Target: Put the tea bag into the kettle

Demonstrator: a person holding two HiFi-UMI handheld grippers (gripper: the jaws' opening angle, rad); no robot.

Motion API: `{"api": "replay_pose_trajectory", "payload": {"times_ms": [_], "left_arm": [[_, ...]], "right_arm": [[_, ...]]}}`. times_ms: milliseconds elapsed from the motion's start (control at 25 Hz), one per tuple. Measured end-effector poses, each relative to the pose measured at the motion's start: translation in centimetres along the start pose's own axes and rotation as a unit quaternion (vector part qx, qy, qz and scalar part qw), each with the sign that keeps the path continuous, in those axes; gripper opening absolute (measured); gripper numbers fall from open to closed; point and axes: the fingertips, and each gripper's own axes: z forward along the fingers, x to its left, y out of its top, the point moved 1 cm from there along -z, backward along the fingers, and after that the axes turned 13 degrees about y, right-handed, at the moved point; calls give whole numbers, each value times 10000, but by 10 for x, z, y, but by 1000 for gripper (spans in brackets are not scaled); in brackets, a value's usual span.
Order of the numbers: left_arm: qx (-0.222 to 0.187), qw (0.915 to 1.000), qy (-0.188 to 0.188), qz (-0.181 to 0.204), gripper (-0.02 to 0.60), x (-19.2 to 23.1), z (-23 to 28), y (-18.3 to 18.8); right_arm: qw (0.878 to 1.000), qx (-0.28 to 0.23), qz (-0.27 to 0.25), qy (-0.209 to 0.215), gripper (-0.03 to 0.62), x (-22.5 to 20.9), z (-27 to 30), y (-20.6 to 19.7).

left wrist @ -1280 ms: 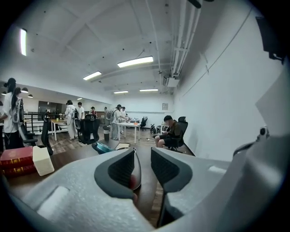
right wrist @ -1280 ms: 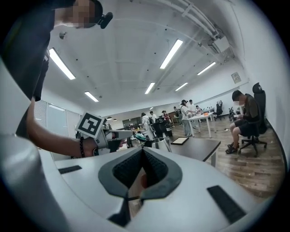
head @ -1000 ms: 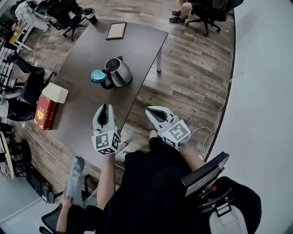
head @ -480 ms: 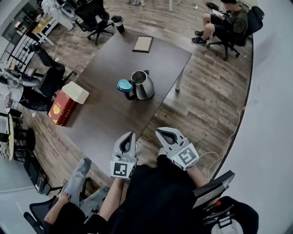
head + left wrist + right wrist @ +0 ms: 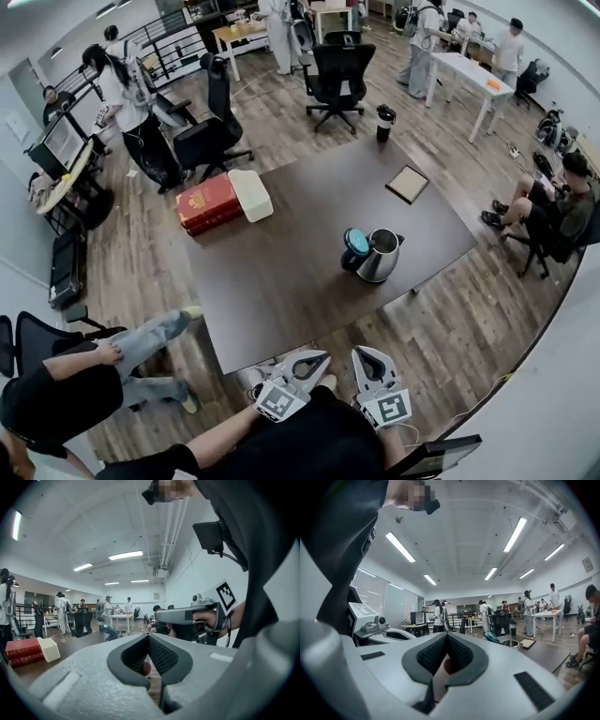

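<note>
I hold both claws close in front of me, side by side, just off the near corner of the dark table (image 5: 272, 281) and over the wood floor (image 5: 450, 328). The left claw (image 5: 322, 355) is fully closed: in the left gripper view its two ribbed pads meet at the tip with nothing clamped between them. The right claw (image 5: 364, 352) is closed the same way in the right gripper view, pads together and gripping nothing. It sits just beside the left one without touching it.

The kettle (image 5: 382, 258) stands upright on the table, toward its right side and well apart from both claws. Its teal lid (image 5: 356, 242) is tipped open on the left of the body. I cannot pick out the tea bag in any view.

Farther back on the table lie a small framed tray (image 5: 408, 184), and at the far left corner a red box (image 5: 208, 202) with a white box (image 5: 250, 194) touching it. A person (image 5: 66, 394) sits low at my left, legs stretched toward the table.
</note>
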Motion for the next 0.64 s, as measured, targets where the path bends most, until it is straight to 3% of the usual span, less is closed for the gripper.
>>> {"api": "replay_pose_trajectory", "payload": {"times_ms": [360,640], "left_arm": [[116,9993,340,104,6,20,-10,-9],[-14,9993,357,-109,6,14,-8,-6]], "right_arm": [[9990,-9,-85,442,6,12,27,-3],[9993,11,-107,351,6,14,20,0]]}}
